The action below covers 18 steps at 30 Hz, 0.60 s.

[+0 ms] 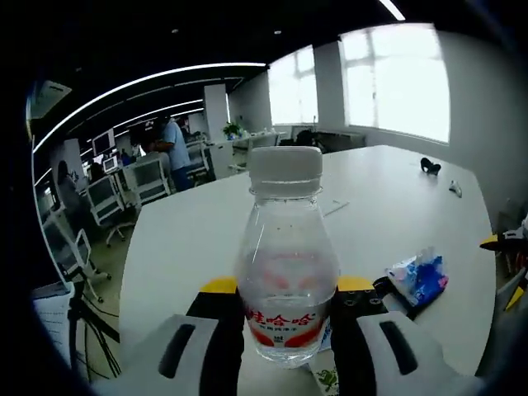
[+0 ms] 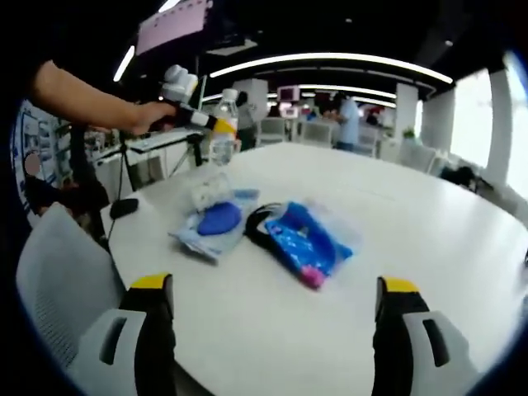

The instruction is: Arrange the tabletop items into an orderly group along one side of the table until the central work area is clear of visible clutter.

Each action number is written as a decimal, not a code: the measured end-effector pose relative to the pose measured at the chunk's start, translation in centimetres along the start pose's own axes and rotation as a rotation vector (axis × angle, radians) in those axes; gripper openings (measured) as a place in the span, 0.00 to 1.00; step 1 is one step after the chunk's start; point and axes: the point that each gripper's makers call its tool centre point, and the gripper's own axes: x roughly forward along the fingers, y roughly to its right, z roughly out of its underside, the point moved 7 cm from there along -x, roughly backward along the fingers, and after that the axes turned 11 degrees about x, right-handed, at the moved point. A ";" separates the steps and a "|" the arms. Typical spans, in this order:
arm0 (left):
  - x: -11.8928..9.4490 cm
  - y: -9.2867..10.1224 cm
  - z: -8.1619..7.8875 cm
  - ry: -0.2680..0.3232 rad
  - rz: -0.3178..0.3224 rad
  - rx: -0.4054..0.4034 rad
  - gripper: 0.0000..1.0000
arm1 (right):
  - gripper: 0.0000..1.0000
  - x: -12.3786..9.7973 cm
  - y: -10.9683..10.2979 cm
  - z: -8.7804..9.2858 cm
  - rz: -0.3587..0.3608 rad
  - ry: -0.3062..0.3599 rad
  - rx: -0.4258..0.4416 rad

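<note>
In the left gripper view, your left gripper is clamped on the clear plastic water bottle with a white cap and red label, jaws pressing the lower body at the label, bottle upright and apparently lifted above the white round table. It looks nearly full, so expect some weight, and thin walls that give under squeeze; the low grip on the labelled band seems sound, since the smooth shoulder above would likely slip. A blue and white crinkled plastic packet lies near the table's edge beyond, with a small black object far off. In the right gripper view, your right gripper stands wide apart, holding nothing, above bare tabletop. Ahead lie a clear bag holding something blue and a blue wrapper over a black strap, soft, light things touching each other mid-table.
</note>
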 end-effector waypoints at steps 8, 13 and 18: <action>0.7 -1.4 2.0 -0.028 -0.061 -0.061 0.39 | 1.00 -0.1 -0.3 -0.5 -0.027 0.047 0.018; 0.9 -2.0 2.9 -0.039 -0.099 -0.097 0.39 | 1.00 -0.2 -0.6 -1.0 -0.048 0.090 0.012; 1.0 -2.1 3.5 -0.050 -0.130 -0.117 0.39 | 1.00 -0.1 -0.8 -0.9 -0.060 0.091 0.005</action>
